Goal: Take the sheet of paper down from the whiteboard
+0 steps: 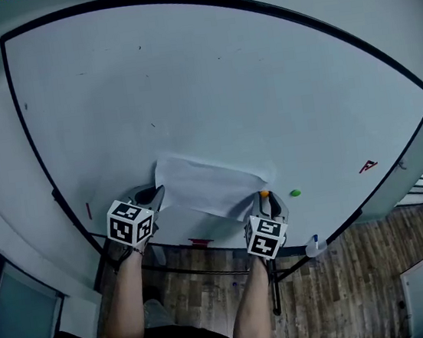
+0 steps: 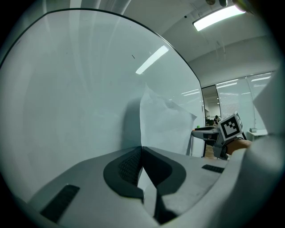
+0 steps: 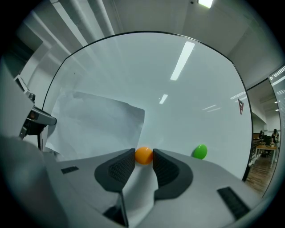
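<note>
A white sheet of paper (image 1: 207,186) hangs low on the whiteboard (image 1: 208,87), its lower left part lifted off the surface. My left gripper (image 1: 158,196) is shut on the sheet's left edge; in the left gripper view the paper (image 2: 165,124) runs in between the closed jaws of the left gripper (image 2: 141,152). An orange magnet (image 3: 144,155) pins the sheet's lower right corner. My right gripper (image 3: 144,154) has a jaw touching each side of that magnet, with paper (image 3: 95,122) under and left of it. In the head view the right gripper (image 1: 265,197) sits at the magnet (image 1: 263,194).
A green magnet (image 1: 295,193) is stuck to the board just right of the right gripper, also in the right gripper view as a green magnet (image 3: 200,151). A red triangular magnet (image 1: 367,167) sits further right. The board's stand (image 1: 273,287) and wooden floor (image 1: 351,293) lie below.
</note>
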